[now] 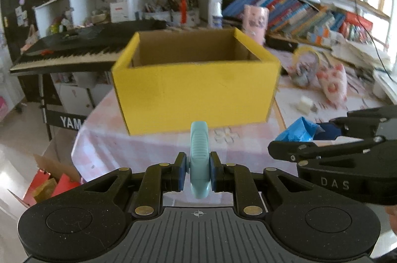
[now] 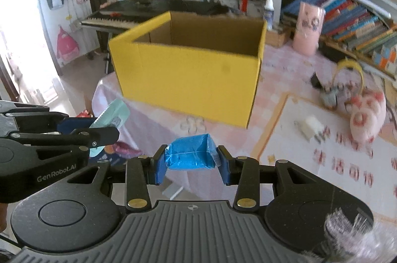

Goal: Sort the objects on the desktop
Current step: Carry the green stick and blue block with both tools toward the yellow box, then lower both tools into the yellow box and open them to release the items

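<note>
The left gripper [image 1: 198,170] is clamped narrowly on a slim pale-teal gadget [image 1: 198,154], held on edge so its thin sides meet the pads; what the gadget is cannot be told. The right gripper [image 2: 192,159] stands a little wider, its pads pressing the two ends of a blue wrapped packet [image 2: 191,155], which sits level between them. Both loads hang clear above the pink checked tablecloth [image 2: 153,119], near its front edge.

Just beyond them stands the yellow box [image 1: 196,92], open at the top and showing nothing inside from these angles; it looks like the place the sorted things go. Both grippers point down and toward it, side by side, so the step in hand appears to be carrying both items to the box at once.

To the right of the box, well apart from the grippers, a white charger [image 2: 311,129], a pink plush toy [image 2: 367,119] and a yellow-rimmed item [image 2: 347,79] lie on the table, not yet sorted. A tall pink cup [image 2: 309,27] stands at the far right, near the bookshelf.

Each load must clear the near wall of the box before release.
</note>
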